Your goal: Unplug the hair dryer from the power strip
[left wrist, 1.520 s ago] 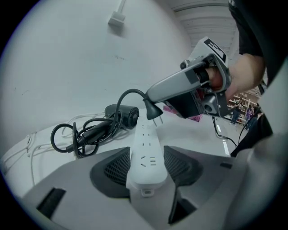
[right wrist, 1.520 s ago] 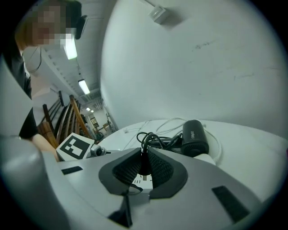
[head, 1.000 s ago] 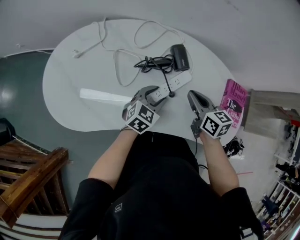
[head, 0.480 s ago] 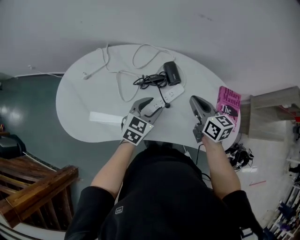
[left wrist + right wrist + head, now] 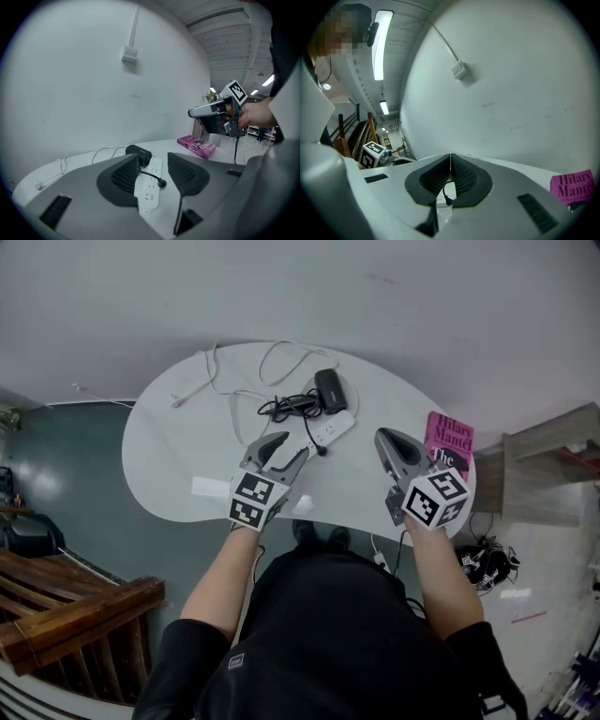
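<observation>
On the white oval table (image 5: 178, 465) a white power strip (image 5: 330, 430) lies beside the black hair dryer (image 5: 330, 390) and its bundled cord (image 5: 286, 406). The black plug (image 5: 322, 450) sits at the strip's near edge; whether it is in a socket I cannot tell. My left gripper (image 5: 281, 451) hangs open above the table just left of the strip, with nothing between its jaws. In the left gripper view the strip (image 5: 149, 187), plug (image 5: 161, 183) and dryer (image 5: 138, 153) show between the jaws of that gripper (image 5: 153, 158). My right gripper (image 5: 394, 448) (image 5: 450, 157) is shut and empty, to the right of the strip.
A loose white cable (image 5: 239, 381) loops across the table's far side. A flat white strip (image 5: 211, 488) lies near the front left edge. A pink book (image 5: 448, 442) (image 5: 197, 144) rests at the right end. A grey shelf (image 5: 553, 465) stands right of the table, wooden railings to the left.
Both grippers have risen away from the table top and the table looks smaller and farther below. The left jaws stay open, the right ones shut; nothing on the table has moved.
</observation>
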